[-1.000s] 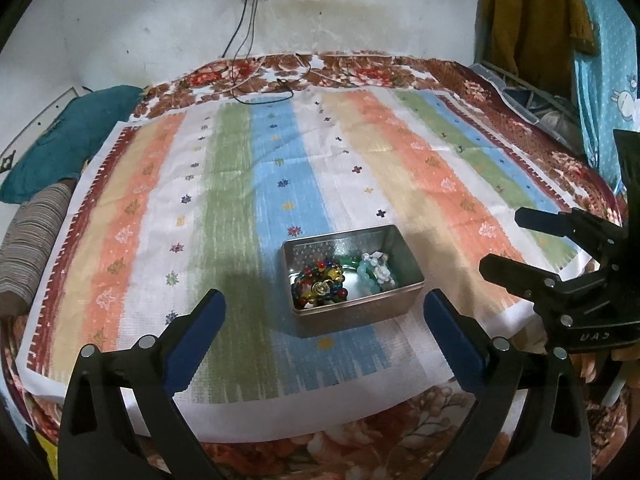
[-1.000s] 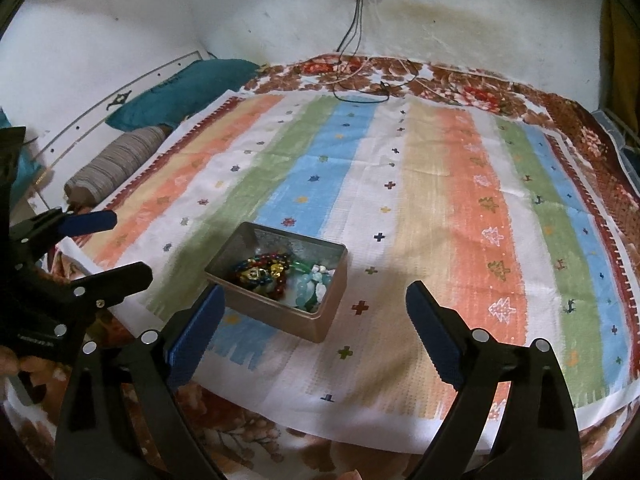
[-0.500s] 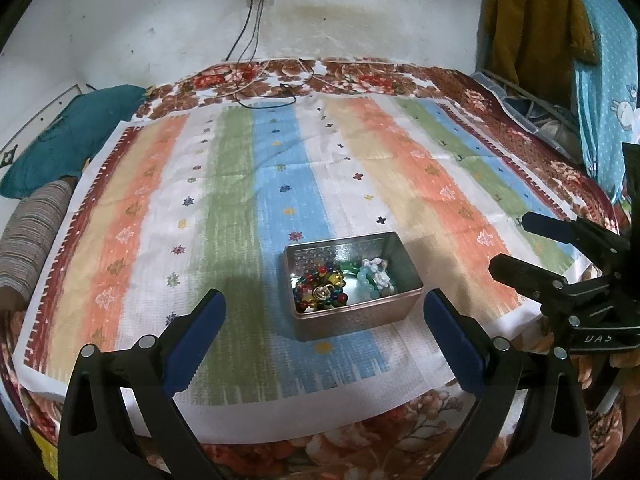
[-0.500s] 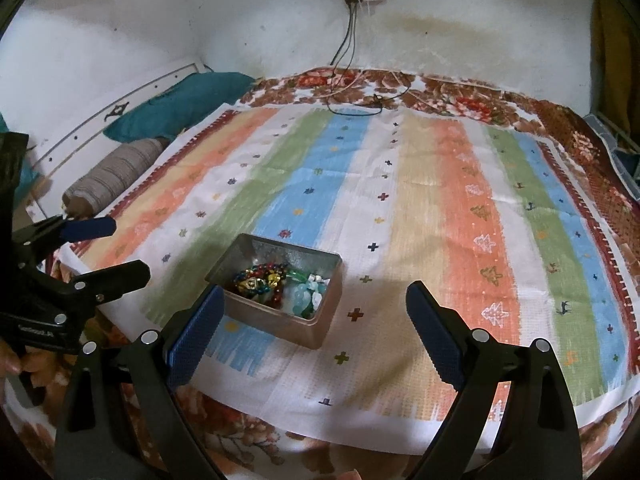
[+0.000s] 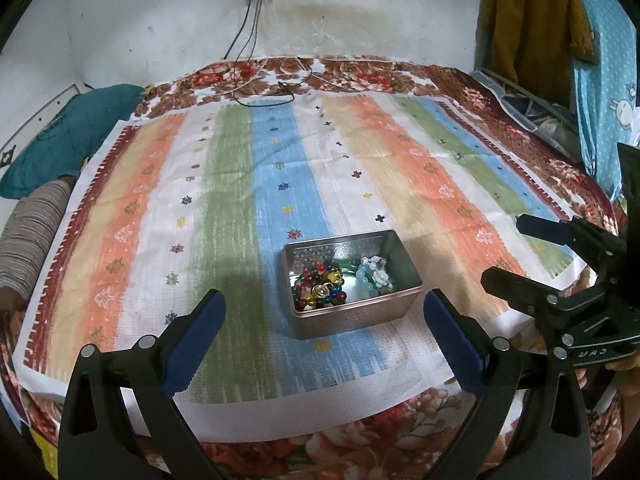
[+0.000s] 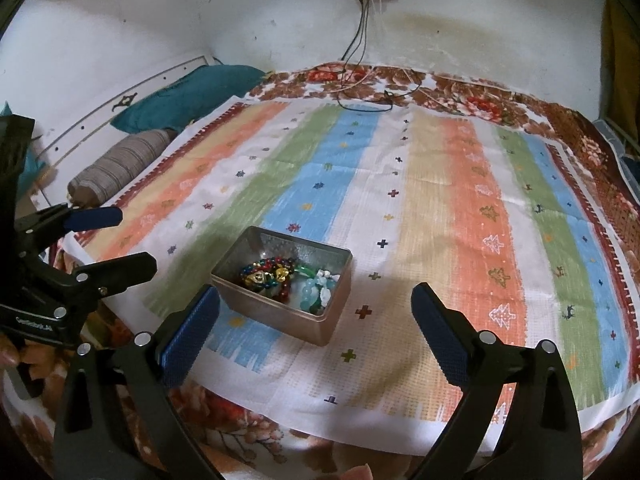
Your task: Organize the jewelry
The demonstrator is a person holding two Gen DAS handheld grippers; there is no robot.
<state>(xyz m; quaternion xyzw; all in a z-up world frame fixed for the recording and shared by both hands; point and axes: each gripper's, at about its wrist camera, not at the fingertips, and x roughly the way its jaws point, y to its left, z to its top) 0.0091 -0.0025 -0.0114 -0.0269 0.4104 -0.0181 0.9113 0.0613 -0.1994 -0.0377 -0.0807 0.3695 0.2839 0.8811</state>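
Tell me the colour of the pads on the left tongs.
Dark blue pads on black arms, clearest in the left wrist view.

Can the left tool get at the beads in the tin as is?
Probably yes. The left tool is open and empty, the tin sits lidless right ahead, and the beads lie exposed. The tin's walls may crowd the fingers.

Each hand-held gripper (image 5: 324, 308) has black arms, silver rivets, blue textured pads (image 6: 188, 332).
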